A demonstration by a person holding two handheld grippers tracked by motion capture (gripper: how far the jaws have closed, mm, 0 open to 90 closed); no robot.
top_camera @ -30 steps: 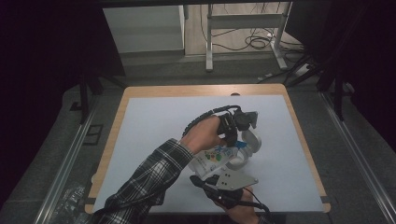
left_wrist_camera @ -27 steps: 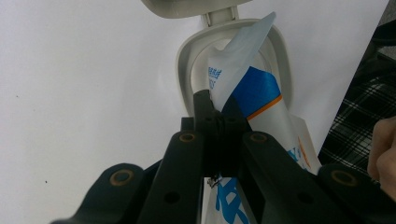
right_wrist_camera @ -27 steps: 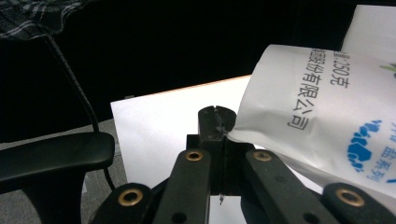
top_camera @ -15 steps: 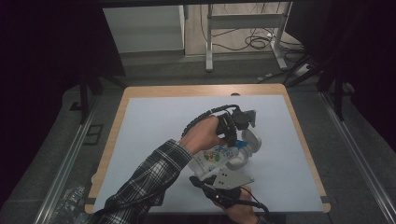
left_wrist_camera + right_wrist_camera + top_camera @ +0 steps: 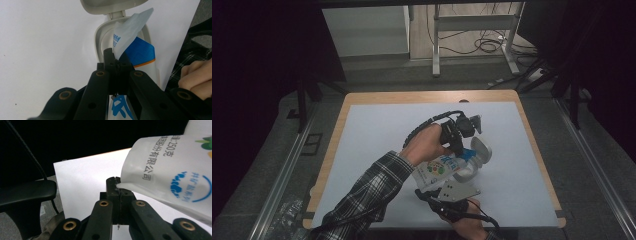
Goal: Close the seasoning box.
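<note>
step: pouring from bag (image 5: 443, 167) into open grey container (image 5: 472, 160), frame centre | left claw (image 5: 117, 65) pinches bag's top edge | right claw (image 5: 119, 188) pinches bottom corner | next: probably tilt bag higher, spout over opening

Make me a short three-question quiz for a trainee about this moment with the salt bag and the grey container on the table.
1. True or false: the grey container's hinged lid is open.
2. What does the right gripper clamp? A) the bag's corner B) a cable C) the lid
3. Where does the bag's cut end point?

Key:
1. True.
2. A: its jaws are shut on a corner of the bag.
3. Into the container's mouth, where the left gripper pinches the bag.
</note>
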